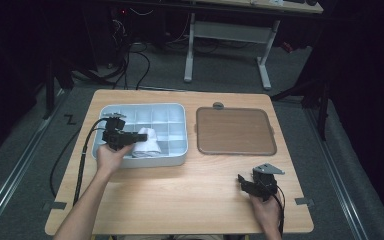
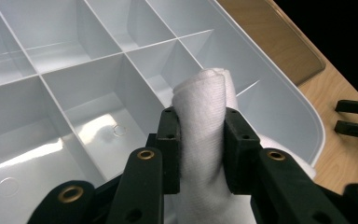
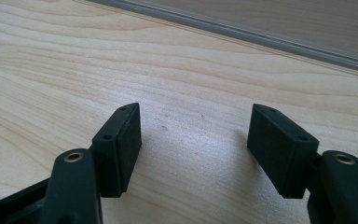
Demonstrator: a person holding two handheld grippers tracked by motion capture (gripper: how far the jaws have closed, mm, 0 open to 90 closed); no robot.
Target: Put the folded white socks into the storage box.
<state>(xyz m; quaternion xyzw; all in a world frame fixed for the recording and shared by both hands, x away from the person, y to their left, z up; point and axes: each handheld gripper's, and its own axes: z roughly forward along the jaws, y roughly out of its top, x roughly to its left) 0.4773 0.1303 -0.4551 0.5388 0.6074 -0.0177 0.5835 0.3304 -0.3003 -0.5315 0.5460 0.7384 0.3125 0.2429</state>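
Left claw [image 2: 200, 149] clamping white cloth [image 2: 203, 112]

A light wooden rectangular table [image 1: 180, 200] stands on a grey carpeted floor [image 1: 330, 150]. Behind it is a second desk with white metal legs [image 1: 190, 50], and black cables [image 1: 135, 60] lie on the floor below it. The surrounding room is very dark.

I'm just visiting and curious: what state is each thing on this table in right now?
White folded cloth: pinched upright, over the tray.
Pale blue divided plastic tray: lid off, compartments bare.
Brown flat lid: lying beside the tray.
Left gripper: shut on the cloth.
Right gripper: open, holding nothing, over the wooden table.
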